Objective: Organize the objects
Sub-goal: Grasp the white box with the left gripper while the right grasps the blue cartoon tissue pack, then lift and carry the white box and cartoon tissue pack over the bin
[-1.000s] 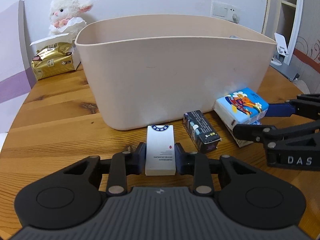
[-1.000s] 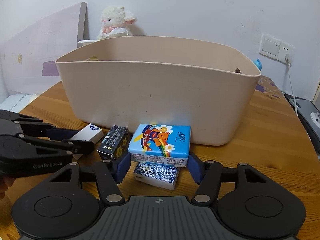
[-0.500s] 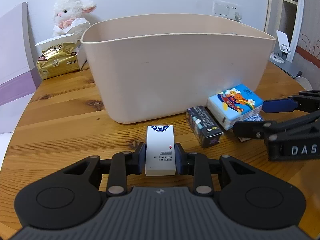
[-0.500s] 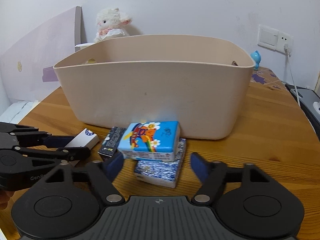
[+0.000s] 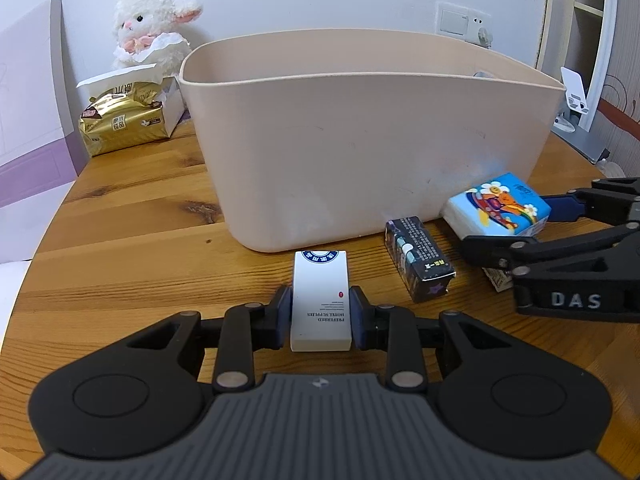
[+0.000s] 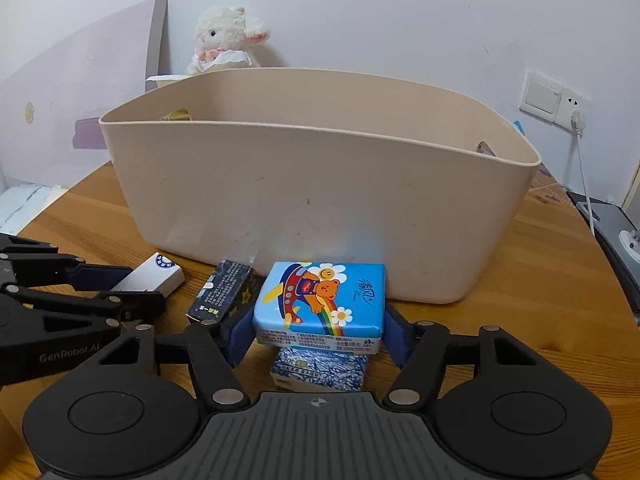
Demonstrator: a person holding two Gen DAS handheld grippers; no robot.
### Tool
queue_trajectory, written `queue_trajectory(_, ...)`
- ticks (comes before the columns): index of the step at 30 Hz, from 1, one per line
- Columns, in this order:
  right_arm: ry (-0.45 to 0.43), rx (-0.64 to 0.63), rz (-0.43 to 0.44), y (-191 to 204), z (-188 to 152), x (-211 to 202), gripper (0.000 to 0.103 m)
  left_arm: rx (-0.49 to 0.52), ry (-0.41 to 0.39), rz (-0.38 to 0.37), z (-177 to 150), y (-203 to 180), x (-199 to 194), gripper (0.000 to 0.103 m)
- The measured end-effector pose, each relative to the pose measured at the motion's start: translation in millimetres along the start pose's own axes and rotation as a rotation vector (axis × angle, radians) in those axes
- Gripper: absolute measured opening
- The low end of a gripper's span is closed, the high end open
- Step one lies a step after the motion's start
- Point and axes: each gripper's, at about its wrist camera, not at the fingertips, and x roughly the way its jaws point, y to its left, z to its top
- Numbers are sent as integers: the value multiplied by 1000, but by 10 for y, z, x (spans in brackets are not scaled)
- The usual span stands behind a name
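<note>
A beige bin [image 5: 360, 140] [image 6: 320, 200] stands on the round wooden table [image 5: 120, 264]. In front of it, my left gripper [image 5: 320, 308] [image 6: 136, 290] is shut on a white box [image 5: 320, 292] [image 6: 154, 276] that lies flat on the wood. My right gripper [image 6: 319, 330] [image 5: 516, 228] has its jaws closing, and the pads touch both sides of a blue cartoon tissue pack [image 6: 320, 300] [image 5: 498, 208]. That pack rests on a blue-and-white pack [image 6: 320, 372]. A dark small box [image 5: 418, 260] [image 6: 224, 292] lies between the two grippers.
A plush lamb [image 5: 152, 28] and a gold packet [image 5: 124, 124] beside a white tissue box sit at the back left. A wall socket with a cable [image 6: 576, 120] and a dark device [image 6: 616, 224] are at the right. A purple-and-white board [image 5: 28, 120] stands left.
The right jaws spread wide off the cartoon tissue pack half a second ago and have come back in against its sides. The left gripper keeps its hold on the white box.
</note>
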Motion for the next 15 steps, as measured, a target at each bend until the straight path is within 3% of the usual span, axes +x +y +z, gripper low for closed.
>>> queue_trajectory(7,-40,39,18,-181,19,-293,61,32,-38,8,3,-32,-201,33)
queue_trajectory(15,-151,85,11,-453,93,-821,61,57,-130,26,87,-104,-609,33)
